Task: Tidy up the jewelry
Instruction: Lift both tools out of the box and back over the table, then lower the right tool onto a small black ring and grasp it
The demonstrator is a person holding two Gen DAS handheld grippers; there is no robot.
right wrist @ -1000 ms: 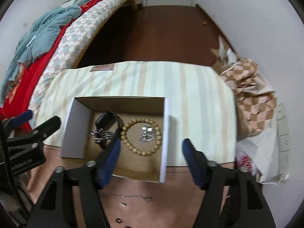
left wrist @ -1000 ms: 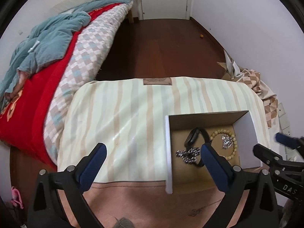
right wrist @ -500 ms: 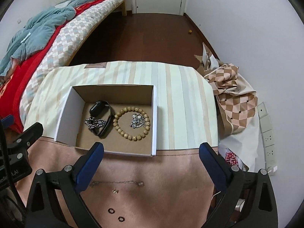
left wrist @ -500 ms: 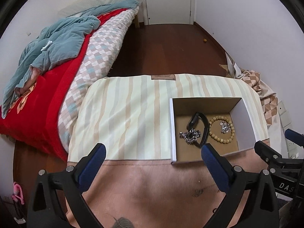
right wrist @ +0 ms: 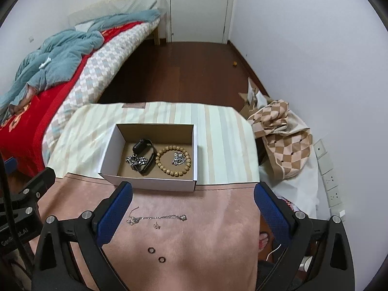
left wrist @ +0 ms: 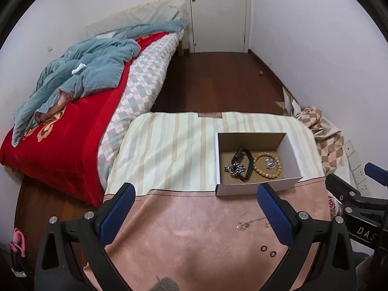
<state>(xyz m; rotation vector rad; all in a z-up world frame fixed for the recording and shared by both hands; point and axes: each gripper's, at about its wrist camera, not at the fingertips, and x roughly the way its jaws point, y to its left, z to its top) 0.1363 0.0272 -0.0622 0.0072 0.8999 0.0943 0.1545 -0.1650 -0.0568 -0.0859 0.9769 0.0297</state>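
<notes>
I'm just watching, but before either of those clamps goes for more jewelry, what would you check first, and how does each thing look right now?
1. Right gripper free to grab: ok, jaws have just been opening, nothing between them.
2. Left gripper free: ok, wide open and empty.
3. Loose pieces in plain sight: ok, the silver chain and two dark rings lie on the pink cloth.
4. Room in the box: ok, bare floor shows around the bead bracelet and black watch.
5. Chain untangled: cannot tell, too fine.
6. Grippers clear of each other: ok, well apart.
</notes>
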